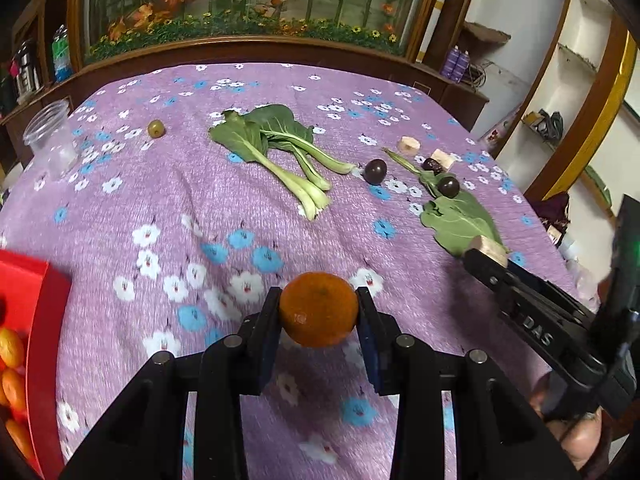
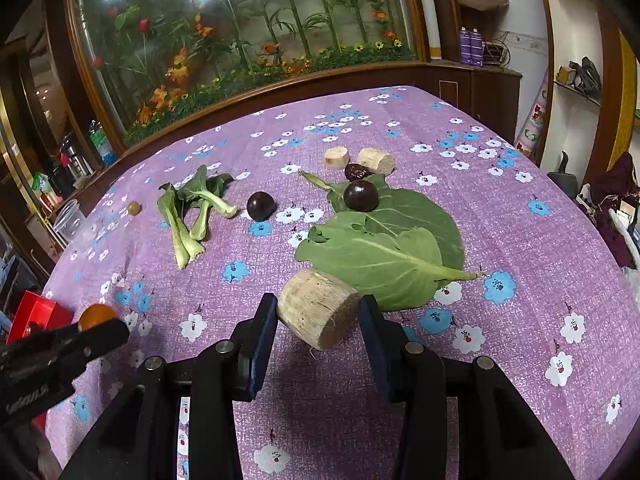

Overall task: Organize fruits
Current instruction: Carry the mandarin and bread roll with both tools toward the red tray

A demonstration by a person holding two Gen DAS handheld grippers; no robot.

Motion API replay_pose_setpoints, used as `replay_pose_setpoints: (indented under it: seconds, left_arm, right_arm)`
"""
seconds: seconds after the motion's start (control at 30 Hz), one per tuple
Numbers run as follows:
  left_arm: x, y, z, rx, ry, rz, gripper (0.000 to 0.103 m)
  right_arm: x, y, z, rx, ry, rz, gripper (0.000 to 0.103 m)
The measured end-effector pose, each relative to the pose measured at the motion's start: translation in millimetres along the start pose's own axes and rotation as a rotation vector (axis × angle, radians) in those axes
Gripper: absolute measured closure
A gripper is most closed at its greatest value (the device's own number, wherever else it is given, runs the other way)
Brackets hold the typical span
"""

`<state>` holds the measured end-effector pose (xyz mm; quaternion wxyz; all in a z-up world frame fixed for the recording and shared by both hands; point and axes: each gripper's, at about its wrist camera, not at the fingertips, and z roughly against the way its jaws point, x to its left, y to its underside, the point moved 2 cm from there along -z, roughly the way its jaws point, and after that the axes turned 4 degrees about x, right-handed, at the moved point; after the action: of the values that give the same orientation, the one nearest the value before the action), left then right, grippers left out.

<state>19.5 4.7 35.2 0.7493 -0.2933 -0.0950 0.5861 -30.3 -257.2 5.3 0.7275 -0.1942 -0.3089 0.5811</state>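
Observation:
My left gripper (image 1: 319, 308) is shut on an orange tangerine (image 1: 318, 309) and holds it above the purple flowered cloth (image 1: 200, 200). A red box (image 1: 44, 312) with several tangerines sits at the left edge. My right gripper (image 2: 319, 312) has a pale cut stalk chunk (image 2: 318, 309) between its jaws; the left pad touches it, a small gap shows on the right. Two dark plums (image 2: 261, 205) (image 2: 361, 195), a date (image 2: 356, 171), two more pale chunks (image 2: 336, 157) (image 2: 376, 161) and a green olive-like fruit (image 1: 156, 128) lie on the cloth.
Bok choy (image 1: 280, 152) lies mid-table and big green leaves (image 2: 384, 248) lie to the right. A clear plastic cup (image 1: 50, 136) stands at the far left. A wooden ledge and a glass case of flowers run behind the table; shelves stand at the right.

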Motion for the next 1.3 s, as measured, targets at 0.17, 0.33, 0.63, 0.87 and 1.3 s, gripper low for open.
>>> replay_pose_setpoints:
  seconds: [0.17, 0.33, 0.63, 0.87, 1.3]
  left_arm:
    - [4.7, 11.8, 18.9, -0.029, 0.032, 0.058, 0.069]
    - [11.8, 23.3, 35.8, -0.056, 0.064, 0.122, 0.069]
    - [20.1, 42.0, 37.2, -0.031, 0.078, 0.166, 0.069]
    - [18.7, 49.8, 52.1, -0.056, 0.079, 0.148, 0.069]
    - [22.0, 63.9, 71.1, -0.050, 0.161, 0.169, 0.069]
  right_arm:
    - [0.4, 0.6, 1.1, -0.002, -0.005, 0.000, 0.058]
    - [0.8, 1.4, 1.3, -0.002, -0.009, -0.002, 0.058]
    - [2.9, 3.7, 2.7, -0.002, -0.029, -0.002, 0.058]
    - [5.7, 6.1, 18.4, 0.013, -0.085, -0.037, 0.058]
    - [27.0, 37.1, 57.2, 0.004, -0.130, -0.052, 0.058]
